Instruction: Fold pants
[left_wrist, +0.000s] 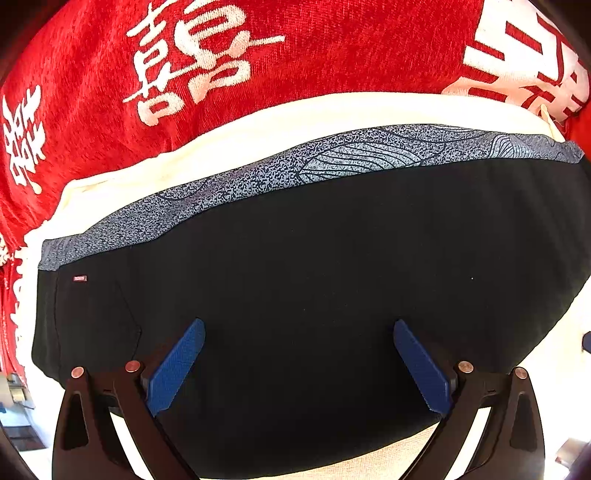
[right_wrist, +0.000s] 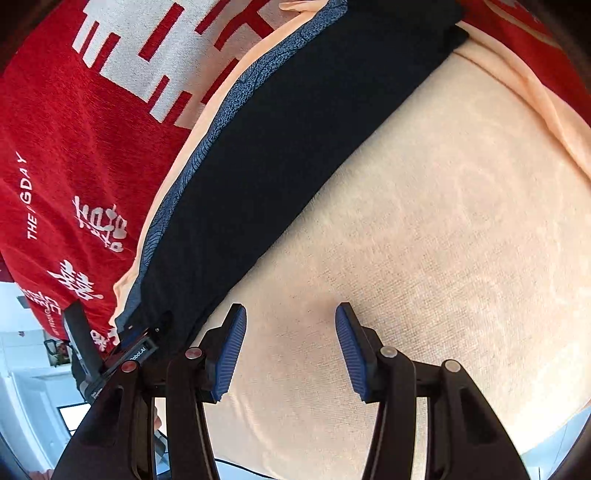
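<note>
1. Red woven cloth with white characters covers the far surface; a cream textured cloth lies over it.
2. Black soft pants with a grey patterned waistband lie flat on the cream cloth; likely light and limp, best pinched at a corner or hem.
3. Left gripper hovers over the pants, fingers spread and empty.
4. Right gripper hangs beside them, fingers likewise apart.

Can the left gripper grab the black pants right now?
Probably yes. The left gripper is open and sits right over the black pants, with one blue finger on each side and nothing between them. It only needs to dip and pinch a fold of the cloth.
</note>
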